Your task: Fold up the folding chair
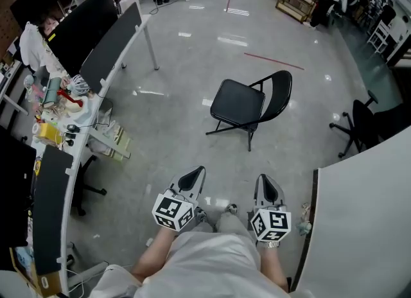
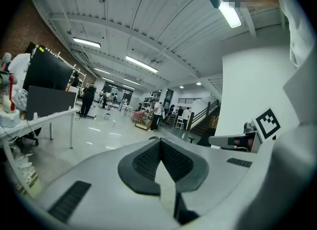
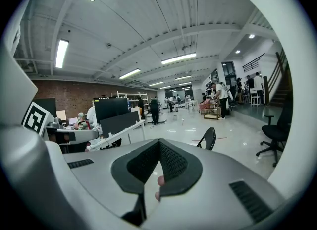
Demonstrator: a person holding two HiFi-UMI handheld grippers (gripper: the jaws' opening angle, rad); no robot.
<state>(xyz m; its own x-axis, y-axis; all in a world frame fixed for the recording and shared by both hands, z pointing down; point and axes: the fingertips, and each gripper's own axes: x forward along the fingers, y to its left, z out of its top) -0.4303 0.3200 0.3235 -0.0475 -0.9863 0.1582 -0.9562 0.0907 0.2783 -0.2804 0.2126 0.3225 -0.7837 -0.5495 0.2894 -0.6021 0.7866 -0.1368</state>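
Both of my grippers are empty. The left gripper [image 1: 194, 176] has its fingers pressed together with nothing between them, and the right gripper [image 1: 266, 184] is just the same. The two are held side by side and low, pointing out over the floor [image 1: 192, 65]. The chair [image 1: 247, 104] stands well apart from my fingertips, ahead and a little to the right. It is fully open, its seat facing me and the backrest on the far right. So I judge this to be the approach; nothing of the folding itself is done yet. Next I need to close that gap and spread the fingers. One pair should probably take the backrest to steady the frame — the other should catch the seat's front edge and tip it up toward the back. The way there looks free. A cluttered desk [image 1: 96, 107] runs along well off to the left of my fingers. To the right is a white panel [image 1: 366, 226], and beyond it an office chair [image 1: 359, 126] close to the chair — worth minding if the frame swings. People stand far off at the back of the room.
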